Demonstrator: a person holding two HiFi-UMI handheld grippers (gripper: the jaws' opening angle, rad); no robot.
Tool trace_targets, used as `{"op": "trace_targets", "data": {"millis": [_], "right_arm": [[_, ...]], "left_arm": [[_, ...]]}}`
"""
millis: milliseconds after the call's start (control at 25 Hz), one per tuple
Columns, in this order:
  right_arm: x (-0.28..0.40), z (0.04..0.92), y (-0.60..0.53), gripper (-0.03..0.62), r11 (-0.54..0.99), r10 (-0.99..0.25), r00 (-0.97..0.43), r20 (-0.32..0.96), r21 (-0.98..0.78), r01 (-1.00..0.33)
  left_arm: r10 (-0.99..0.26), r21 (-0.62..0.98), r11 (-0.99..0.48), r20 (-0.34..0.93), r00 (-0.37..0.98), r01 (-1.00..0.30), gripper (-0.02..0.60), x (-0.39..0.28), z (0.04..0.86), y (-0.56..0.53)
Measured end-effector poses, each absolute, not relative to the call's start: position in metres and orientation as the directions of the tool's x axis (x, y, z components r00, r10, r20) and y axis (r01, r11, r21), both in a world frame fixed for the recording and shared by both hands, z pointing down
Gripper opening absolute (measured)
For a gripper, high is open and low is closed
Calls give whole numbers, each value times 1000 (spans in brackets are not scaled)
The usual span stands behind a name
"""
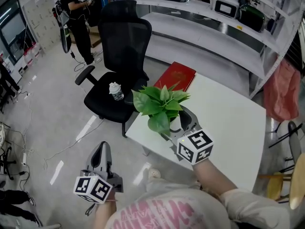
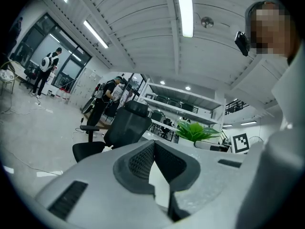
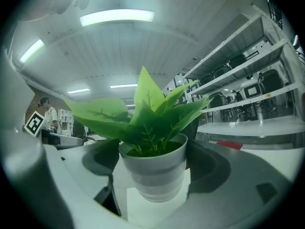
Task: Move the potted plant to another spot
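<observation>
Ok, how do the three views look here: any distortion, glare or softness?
Head view: even light, sharp, only slight bending at the edges. Left gripper view: heavy fisheye with a dark rim, a bright ceiling tube glaring, a mosaic patch top right. Right gripper view: same fisheye, greenish haze round the rim, the plant close and a little soft.

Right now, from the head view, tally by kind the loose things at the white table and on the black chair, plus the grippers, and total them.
Potted plant: 1, between the right gripper's jaws
Red book: 1, flat on the table
Plastic bottle: 1, on the chair seat
Grippers: 2, left gripper and right gripper
Total: 5
</observation>
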State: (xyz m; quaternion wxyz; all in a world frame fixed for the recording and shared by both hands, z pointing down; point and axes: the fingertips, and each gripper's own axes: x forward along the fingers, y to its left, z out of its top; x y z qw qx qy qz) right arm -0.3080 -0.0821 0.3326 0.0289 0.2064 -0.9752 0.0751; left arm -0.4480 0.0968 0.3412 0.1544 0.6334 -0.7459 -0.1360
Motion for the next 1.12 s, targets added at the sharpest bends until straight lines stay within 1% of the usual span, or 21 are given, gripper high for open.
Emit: {"op": "trace_targets", "data": {"millis": [200, 600, 1120], "right_arm": [[-324, 351, -106, 459, 894, -408, -904, 126, -144, -424], [-356, 377, -159, 459, 871, -429, -884, 186, -171, -460], [-371, 415, -197, 457, 844, -444, -865, 232, -215, -491]], "left_arm": [[-987, 406, 157, 106, -125, -900, -9, -467, 358, 77], [-983, 431, 161, 149, -107, -888, -9, -511, 373, 27], [-980, 445, 119, 199, -31, -888, -9, -527, 397, -32]]}}
